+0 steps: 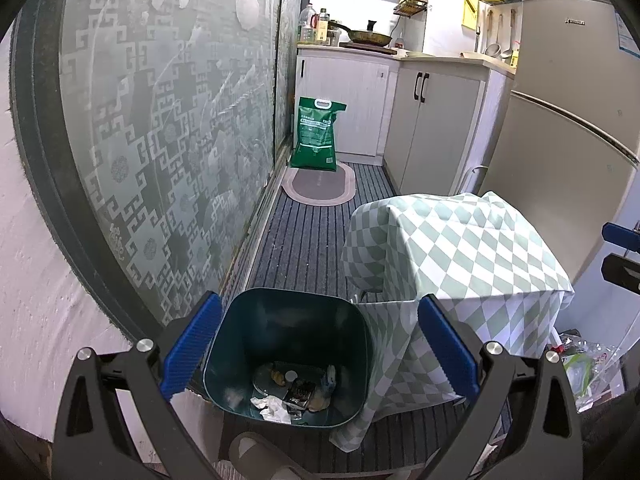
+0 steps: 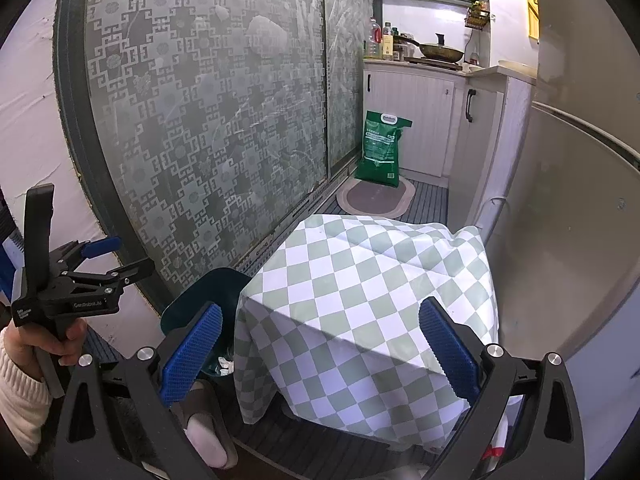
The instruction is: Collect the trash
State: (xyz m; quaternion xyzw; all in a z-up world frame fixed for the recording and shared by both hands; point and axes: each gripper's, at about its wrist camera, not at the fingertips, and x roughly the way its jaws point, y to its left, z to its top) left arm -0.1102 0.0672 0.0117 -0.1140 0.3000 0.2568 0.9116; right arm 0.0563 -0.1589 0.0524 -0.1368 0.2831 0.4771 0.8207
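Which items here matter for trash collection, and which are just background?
Job-related:
- dark green plastic trash bin, holding crumpled white tissue and a dark wrapper
- left gripper, open above the bin
- right gripper, open

Background:
- green-and-white checkered tablecloth
- green rice bag
- oval floor mat
- frying pan
- beige fridge

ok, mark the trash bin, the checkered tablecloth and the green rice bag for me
trash bin (image 1: 256, 320): left wrist view, inner back wall.
checkered tablecloth (image 2: 360, 280): right wrist view, flat top of the cloth.
green rice bag (image 1: 316, 136): left wrist view, front face below the handle.
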